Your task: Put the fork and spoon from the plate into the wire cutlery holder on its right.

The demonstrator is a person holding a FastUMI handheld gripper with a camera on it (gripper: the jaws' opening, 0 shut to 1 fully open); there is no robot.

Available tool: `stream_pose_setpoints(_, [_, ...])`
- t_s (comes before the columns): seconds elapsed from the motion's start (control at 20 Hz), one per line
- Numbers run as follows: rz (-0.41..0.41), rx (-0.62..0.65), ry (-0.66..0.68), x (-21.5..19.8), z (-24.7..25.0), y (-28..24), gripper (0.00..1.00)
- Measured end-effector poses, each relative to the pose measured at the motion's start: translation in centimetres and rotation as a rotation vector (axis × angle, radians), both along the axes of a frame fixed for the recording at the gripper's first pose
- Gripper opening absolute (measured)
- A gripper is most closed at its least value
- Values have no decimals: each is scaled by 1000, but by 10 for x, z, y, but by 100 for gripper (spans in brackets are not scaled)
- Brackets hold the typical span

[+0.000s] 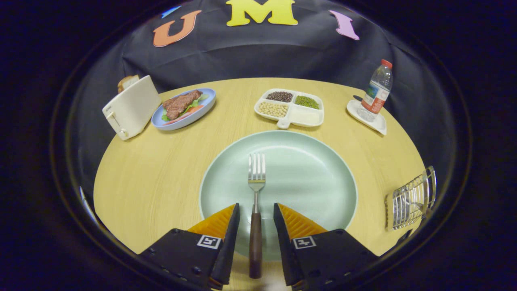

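A round, light wood table (161,182) carries a large pale green plate (307,178) at its near middle. Behind it sit a cream toaster (131,107), a blue plate of food (183,110), a divided white dish (289,108) and a water bottle (377,87) on a white tray (365,117). A wire cutlery holder (410,200) lies at the plate's right.

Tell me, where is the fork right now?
In the gripper view the fork lies on the green plate, tines pointing away. Its dark handle runs back between the open gripper's two fingers, which are not touching it.
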State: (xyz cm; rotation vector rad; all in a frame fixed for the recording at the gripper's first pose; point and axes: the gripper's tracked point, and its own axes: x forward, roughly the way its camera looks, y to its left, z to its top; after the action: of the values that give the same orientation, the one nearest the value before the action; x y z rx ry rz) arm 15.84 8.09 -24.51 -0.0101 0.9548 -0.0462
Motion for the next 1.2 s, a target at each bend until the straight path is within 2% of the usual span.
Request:
stream_pose_setpoints(0.05, [1, 10, 13, 0, -2, 2, 44])
stream_pose_setpoints(0.1, [-1, 15, 20, 0, -2, 4, 36])
stream_pose_setpoints(0.15, [-1, 15, 25, 2, -2, 6, 33])
stream_pose_setpoints(0.3, [8, -16, 28, 0, -1, 5, 10])
stream_pose_setpoints(0.35, [17, -30, 29, -1, 0, 5, 6])
stream_pose_setpoints(0.45, [32, -39, 14, -2, 3, 6, 6])
stream_pose_setpoints(0.5, [30, -43, 6, -3, 6, 4, 1])
stream_pose_setpoints(0.7, [43, -39, -30, -9, 21, 0, 1])
stream_pose_setpoints(1.2, [14, 36, -212, -49, 102, -45, 1])
